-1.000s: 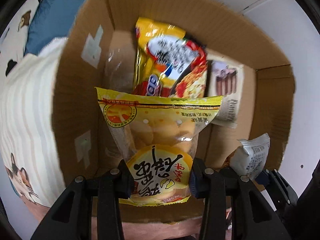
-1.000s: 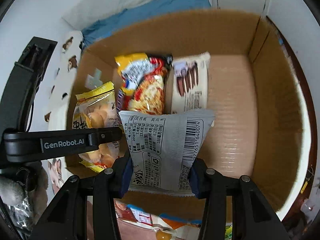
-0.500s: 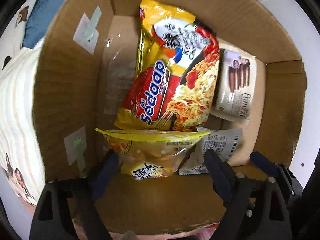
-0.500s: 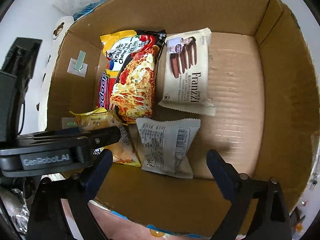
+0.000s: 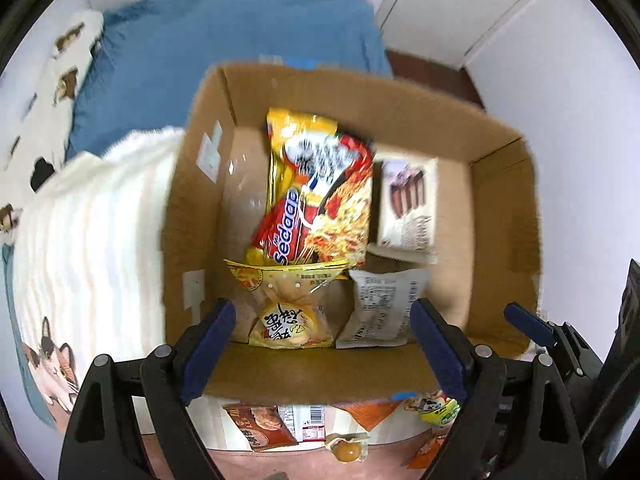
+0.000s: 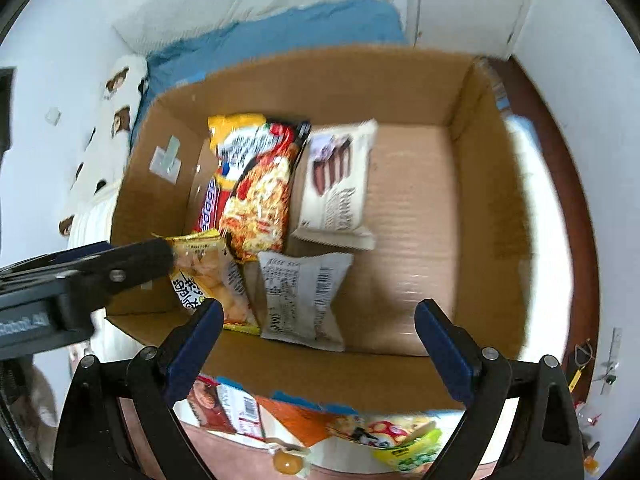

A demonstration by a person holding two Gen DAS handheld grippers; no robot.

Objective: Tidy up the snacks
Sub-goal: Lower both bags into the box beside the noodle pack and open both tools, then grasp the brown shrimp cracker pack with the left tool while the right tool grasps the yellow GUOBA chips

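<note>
A cardboard box (image 5: 504,216) (image 6: 472,240) holds four snacks. A yellow bread bag (image 5: 290,312) (image 6: 208,280) lies at its near left. A grey-white packet (image 5: 382,308) (image 6: 302,296) lies beside it. Behind them are a red and yellow noodle pack (image 5: 316,196) (image 6: 256,188) and a white wafer pack (image 5: 408,208) (image 6: 340,188). My left gripper (image 5: 322,348) is open and empty above the box's near wall. My right gripper (image 6: 318,352) is open and empty beside it.
Several more snack packs (image 5: 296,424) (image 6: 360,428) lie on the surface in front of the box. A striped white blanket with a cat print (image 5: 80,240) is left of the box, a blue cloth (image 5: 224,48) behind it. The box's right half (image 6: 420,220) is bare.
Both grippers opened, dropped the bread bag and the grey-white packet into the box, then pulled back and up out of it.
</note>
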